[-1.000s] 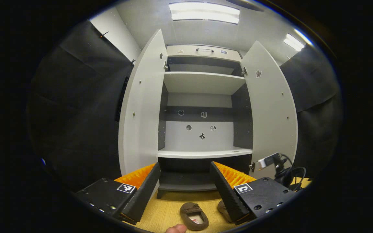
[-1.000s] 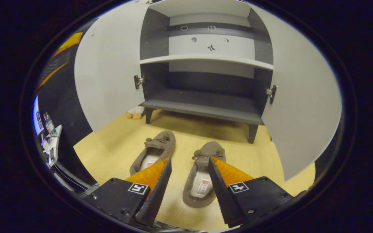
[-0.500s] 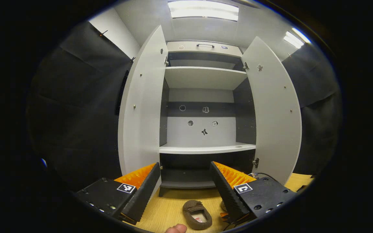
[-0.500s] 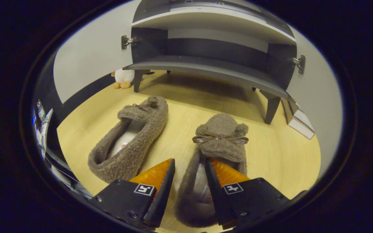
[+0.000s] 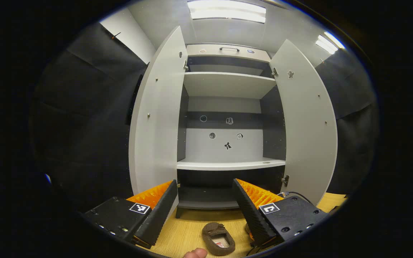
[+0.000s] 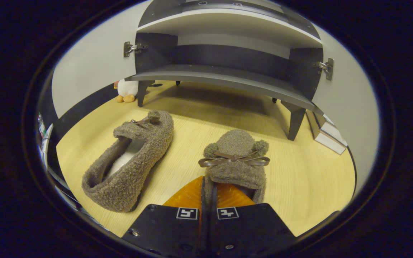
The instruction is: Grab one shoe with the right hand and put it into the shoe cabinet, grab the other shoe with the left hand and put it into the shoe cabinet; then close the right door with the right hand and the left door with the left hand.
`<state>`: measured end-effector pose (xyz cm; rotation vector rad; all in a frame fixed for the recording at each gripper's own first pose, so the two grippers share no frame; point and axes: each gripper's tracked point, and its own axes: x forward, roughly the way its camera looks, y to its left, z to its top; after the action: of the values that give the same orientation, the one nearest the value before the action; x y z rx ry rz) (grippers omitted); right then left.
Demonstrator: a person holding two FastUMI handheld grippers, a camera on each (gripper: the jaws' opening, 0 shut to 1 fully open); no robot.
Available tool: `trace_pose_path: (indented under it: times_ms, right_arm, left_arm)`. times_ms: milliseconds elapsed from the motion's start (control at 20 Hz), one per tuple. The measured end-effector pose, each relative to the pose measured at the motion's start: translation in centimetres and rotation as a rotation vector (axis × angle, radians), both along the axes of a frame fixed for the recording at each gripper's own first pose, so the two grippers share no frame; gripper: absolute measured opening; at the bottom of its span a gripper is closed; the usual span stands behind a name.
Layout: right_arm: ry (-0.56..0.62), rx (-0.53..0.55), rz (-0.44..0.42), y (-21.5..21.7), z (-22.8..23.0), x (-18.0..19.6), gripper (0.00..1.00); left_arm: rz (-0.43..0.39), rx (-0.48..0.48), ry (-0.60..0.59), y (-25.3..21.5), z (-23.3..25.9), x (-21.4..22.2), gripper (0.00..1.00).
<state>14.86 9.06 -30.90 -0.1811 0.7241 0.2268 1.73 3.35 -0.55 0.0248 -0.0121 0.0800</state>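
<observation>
Right gripper view: right claw clamped on shoe side wall, toe pointing toward cabinet straight ahead; left claw wide open, empty.

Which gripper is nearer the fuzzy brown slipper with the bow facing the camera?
Right. The right gripper is closed on the side wall of that fuzzy brown slipper. The left gripper hangs open well above the floor, facing the shoe cabinet.

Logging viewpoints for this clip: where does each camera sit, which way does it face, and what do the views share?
Left gripper view: held high, facing the open shoe cabinet; left gripper open; a fingertip at the bottom edge.
Right gripper view: near the floor, facing the cabinet's bottom shelf; right gripper shut on the right shoe.
Shared: cabinet, left shoe.
</observation>
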Motion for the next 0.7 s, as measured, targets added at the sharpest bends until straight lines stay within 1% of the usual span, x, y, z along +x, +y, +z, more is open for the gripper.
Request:
trace_pose_path:
  times_ms: [100, 250, 350, 500, 600, 700]
  right_arm:
    - [-0.062, -0.003, -0.004, -0.2, 1.7, -0.2, 0.05]
    - [-0.159, 0.029, -0.007, -0.8, 5.5, -1.6, 0.05]
    - [-0.223, 0.055, -0.004, -0.5, 8.8, -2.5, 0.04]
    - [-0.358, 0.115, 0.048, 1.0, 16.0, -3.4, 0.04]
    - [-0.453, 0.116, 0.052, 1.5, 21.4, -3.0, 0.04]
    - [-0.504, 0.112, 0.061, 2.0, 26.4, -2.3, 0.04]
  left_arm:
    - [-0.008, -0.006, 0.001, -0.1, 0.0, -0.2, 0.95]
    - [-0.003, -0.019, 0.01, 0.2, -0.4, -0.4, 0.95]
    - [-0.001, -0.023, 0.005, 0.3, -0.5, -0.6, 0.95]
    - [-0.012, -0.019, 0.02, 0.2, -0.9, -0.8, 0.94]
    - [-0.012, -0.032, 0.019, 0.2, -1.0, -1.2, 0.95]
    - [-0.013, -0.049, 0.022, 0.2, -1.2, -1.4, 0.95]
